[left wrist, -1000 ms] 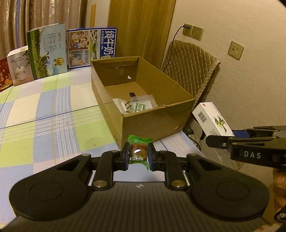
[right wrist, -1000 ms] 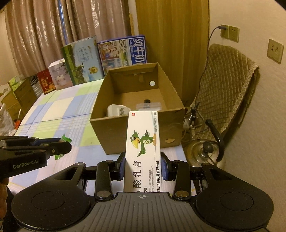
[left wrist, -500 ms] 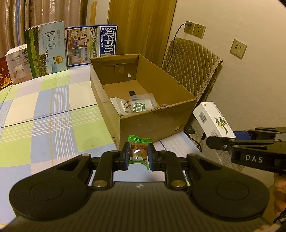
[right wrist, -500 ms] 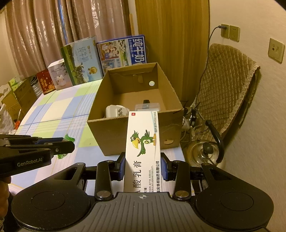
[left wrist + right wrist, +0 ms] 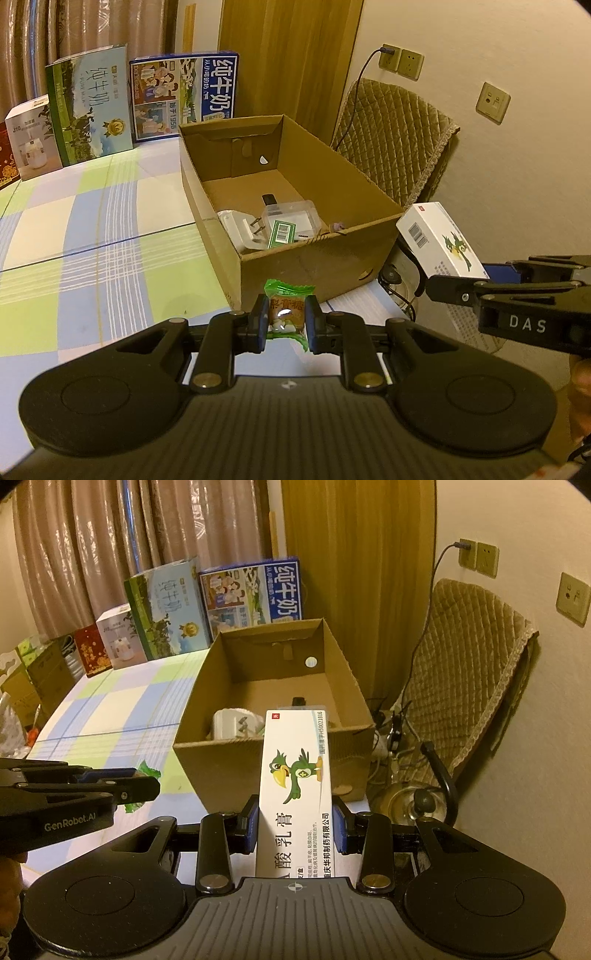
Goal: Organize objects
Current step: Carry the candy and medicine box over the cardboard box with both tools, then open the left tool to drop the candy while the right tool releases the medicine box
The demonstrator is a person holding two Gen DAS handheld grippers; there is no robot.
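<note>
Your checked desk (image 5: 92, 236), open carton (image 5: 317, 254) at its edge, curtains (image 5: 92, 554) behind, left gripper (image 5: 286, 325) jaws clamping candy (image 5: 287, 310), right gripper (image 5: 295, 827) jaws clamping box (image 5: 297, 786).

We count one cardboard box (image 5: 271, 746), one candy (image 5: 287, 311), one ointment carton (image 5: 297, 786), two milk cartons along the table's (image 5: 74, 236) far edge, two grippers.
</note>
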